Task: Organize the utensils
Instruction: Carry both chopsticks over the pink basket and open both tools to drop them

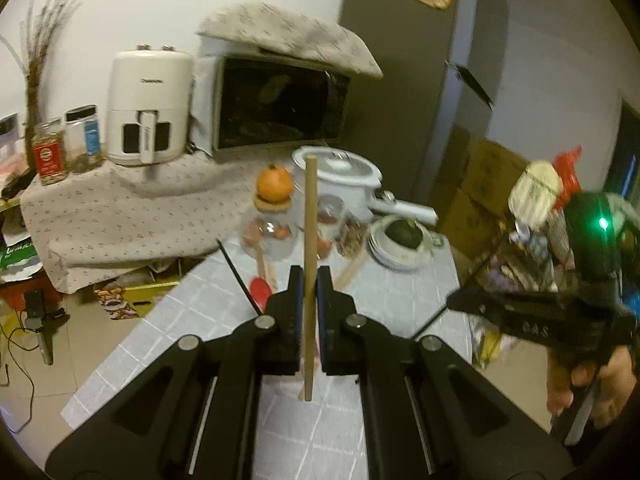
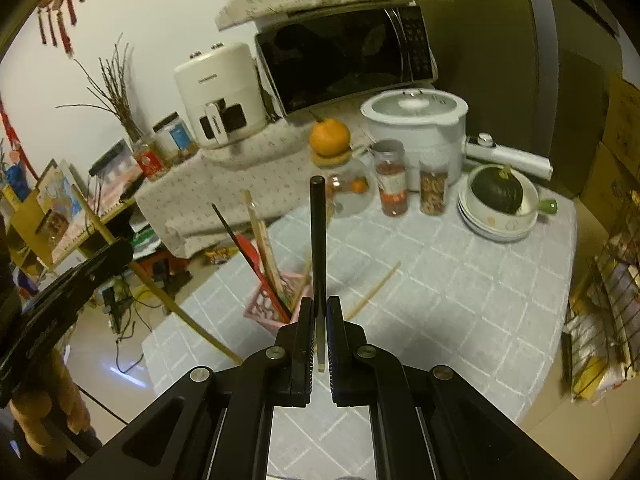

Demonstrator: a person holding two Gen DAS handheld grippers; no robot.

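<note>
1. Pink basket (image 2: 276,304) on the worktop (image 2: 440,280), already holding upright utensils; one loose chopstick (image 2: 374,291) lying just right of it.
2. Left gripper (image 1: 308,280) clamped on a wooden chopstick (image 1: 310,240), long axis upright.
3. Right gripper (image 2: 320,308) pinching a black chopstick (image 2: 318,240), also upright, basket just ahead-left; probably the nearer hand.

1. The left wrist view looked forward and downward from above the near edge of the table (image 1: 400,296), toward the microwave (image 1: 280,104) at the far wall.
2. The right wrist view faced the same microwave (image 2: 344,56), from farther right and somewhat closer.
3. Both views shared the microwave, the air fryer (image 1: 148,104) left of it, and the orange (image 2: 329,137) in front of it.
</note>
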